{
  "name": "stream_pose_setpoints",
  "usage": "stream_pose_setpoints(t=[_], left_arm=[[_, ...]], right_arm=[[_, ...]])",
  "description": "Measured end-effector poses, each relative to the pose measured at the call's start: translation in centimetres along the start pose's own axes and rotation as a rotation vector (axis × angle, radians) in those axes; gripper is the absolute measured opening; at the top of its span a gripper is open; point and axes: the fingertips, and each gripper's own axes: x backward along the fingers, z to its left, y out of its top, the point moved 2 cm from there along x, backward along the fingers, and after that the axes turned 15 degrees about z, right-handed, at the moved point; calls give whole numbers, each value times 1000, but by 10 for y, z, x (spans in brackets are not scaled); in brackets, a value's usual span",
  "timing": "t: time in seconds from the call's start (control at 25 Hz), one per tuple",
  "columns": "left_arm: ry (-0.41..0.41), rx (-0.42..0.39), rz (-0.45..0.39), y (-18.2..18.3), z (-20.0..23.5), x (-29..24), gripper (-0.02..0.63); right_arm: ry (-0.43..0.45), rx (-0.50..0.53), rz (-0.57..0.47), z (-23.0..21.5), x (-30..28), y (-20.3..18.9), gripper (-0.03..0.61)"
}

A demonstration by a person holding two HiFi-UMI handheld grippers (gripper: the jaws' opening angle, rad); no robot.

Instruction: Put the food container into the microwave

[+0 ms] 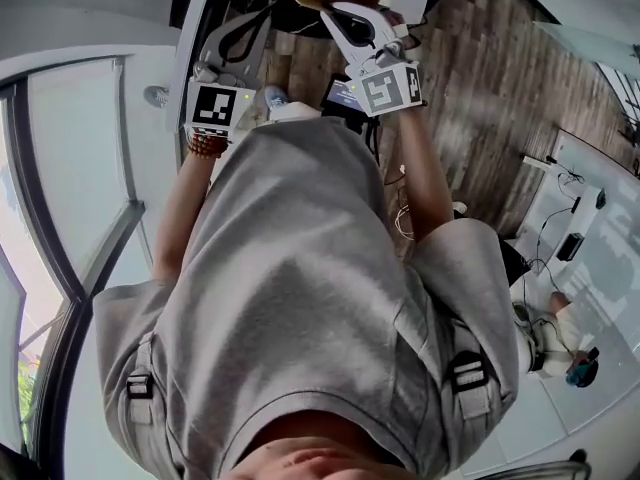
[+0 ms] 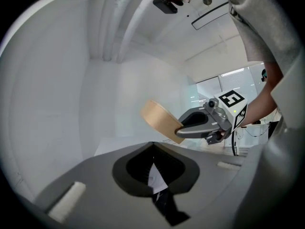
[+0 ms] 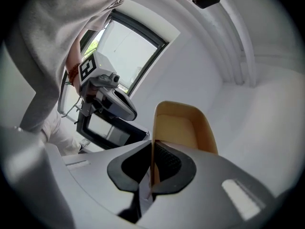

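Container [image 3: 183, 128] is hanging up in the air, tilted, with the right tongs [image 3: 152, 143] pinching its rim. Left tongs [image 2: 152, 145] are sitting pressed together with nothing in them, off to the left of it. A grey shirt [image 1: 300, 298] is filling most of the head view.

**Room survey: bright, daylit interior**

The dark-framed window [image 1: 70, 168] admits strong daylight. A wood-plank floor [image 1: 500, 78] runs across the room from the window. A white table [image 1: 620, 268] carrying cables stands well apart from the window, beyond the planks. The walls [image 2: 47, 80] are plain white.
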Motion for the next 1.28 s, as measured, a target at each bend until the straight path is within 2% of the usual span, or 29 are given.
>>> stream_pose_setpoints(t=[0.44,0.72,1.04,1.28], left_arm=[[29,-36,64,-20,-17,13,2],[-21,-101,115,-38,-37,25,2],[-20,-91,154,-56,-43,32,2],[25,-44,161,-61,-33,43,2]], right_arm=[[211,148,-58,32,-3,-19,25],[347,236,-66,69,-6,-29,26],[531,247,-46,110,-15,-42,28],[564,227,-23,124,-35,-47,26]])
